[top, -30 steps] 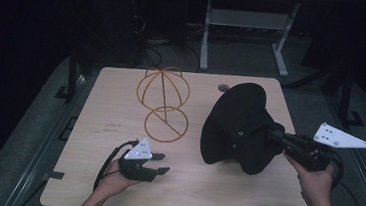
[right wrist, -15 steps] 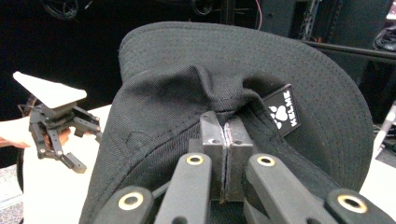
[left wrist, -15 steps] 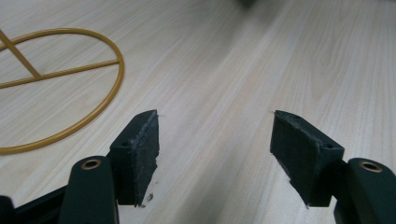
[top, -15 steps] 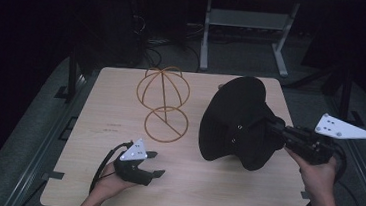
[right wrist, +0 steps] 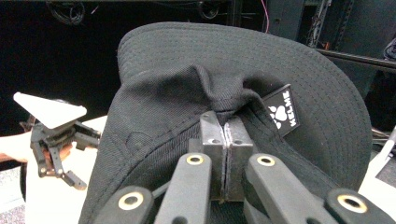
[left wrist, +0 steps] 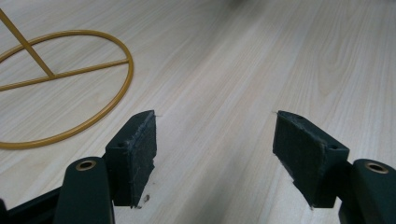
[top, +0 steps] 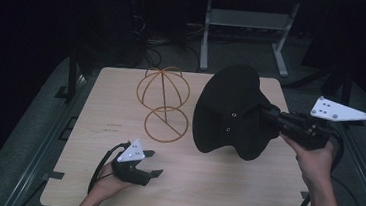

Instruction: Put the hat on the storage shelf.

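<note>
- Two jaws of your left hand-held gripper (top: 151, 163) stand wide apart, empty, low over the counter (top: 224, 187).
- Beside it stands the gold wire hat stand (top: 165, 103).
- Your right hand-held gripper (right wrist: 225, 133) pinches the black bucket hat (top: 230, 112), lifted; it looks soft and light, so hold the crown fold.

Tag wording: "KELME", white letters under a white paw print
Tag place: small black label (right wrist: 280, 111) sewn on black fabric bucket hat (right wrist: 187, 60)

You work at a pale wooden table (top: 213, 196) in a dark room. Beyond its far edge a grey metal stand (top: 248, 21) rises from the floor (top: 124, 63), with cables (top: 151, 37) beside it.
</note>
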A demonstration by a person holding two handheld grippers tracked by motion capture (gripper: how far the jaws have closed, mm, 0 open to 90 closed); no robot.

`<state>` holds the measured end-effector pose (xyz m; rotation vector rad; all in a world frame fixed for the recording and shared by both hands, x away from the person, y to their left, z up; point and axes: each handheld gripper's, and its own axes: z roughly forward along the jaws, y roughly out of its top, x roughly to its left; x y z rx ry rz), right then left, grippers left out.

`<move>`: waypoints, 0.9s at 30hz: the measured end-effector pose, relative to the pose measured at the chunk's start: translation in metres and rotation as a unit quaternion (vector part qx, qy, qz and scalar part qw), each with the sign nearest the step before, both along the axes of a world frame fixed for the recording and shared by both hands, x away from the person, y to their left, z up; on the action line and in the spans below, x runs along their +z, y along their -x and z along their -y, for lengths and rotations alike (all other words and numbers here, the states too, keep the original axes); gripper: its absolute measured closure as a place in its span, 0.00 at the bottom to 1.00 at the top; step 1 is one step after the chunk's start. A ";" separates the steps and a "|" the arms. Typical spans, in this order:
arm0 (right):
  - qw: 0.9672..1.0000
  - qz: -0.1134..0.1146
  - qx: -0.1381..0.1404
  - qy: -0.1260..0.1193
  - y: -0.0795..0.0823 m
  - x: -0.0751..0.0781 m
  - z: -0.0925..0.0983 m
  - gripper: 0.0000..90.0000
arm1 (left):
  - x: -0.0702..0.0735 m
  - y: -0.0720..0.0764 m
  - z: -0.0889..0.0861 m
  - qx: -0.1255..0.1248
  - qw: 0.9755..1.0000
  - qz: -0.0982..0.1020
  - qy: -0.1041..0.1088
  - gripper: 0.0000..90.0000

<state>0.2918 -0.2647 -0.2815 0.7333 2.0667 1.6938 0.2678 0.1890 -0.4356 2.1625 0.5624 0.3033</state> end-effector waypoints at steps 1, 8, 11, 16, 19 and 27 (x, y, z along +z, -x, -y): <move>1.000 0.000 -0.001 0.000 -0.002 0.001 -0.001 0.99 | 0.000 0.000 0.000 0.000 1.000 0.001 -0.002 0.33; 1.000 -0.003 0.004 0.000 -0.013 0.011 -0.012 0.99 | -0.003 0.002 -0.001 0.001 1.000 0.006 -0.021 0.30; 1.000 -0.003 0.007 0.001 -0.016 0.014 -0.018 0.99 | -0.003 0.002 -0.001 0.003 1.000 0.006 -0.018 0.30; 1.000 -0.007 0.014 0.000 -0.025 0.020 -0.030 0.99 | -0.004 0.001 -0.004 0.007 1.000 0.007 -0.016 0.30; 1.000 -0.005 0.019 0.000 -0.030 0.023 -0.037 0.99 | -0.004 0.000 -0.005 0.011 1.000 0.003 -0.018 0.30; 1.000 0.000 0.030 -0.002 -0.040 0.033 -0.052 0.99 | -0.004 -0.002 -0.005 0.008 1.000 0.004 -0.018 0.30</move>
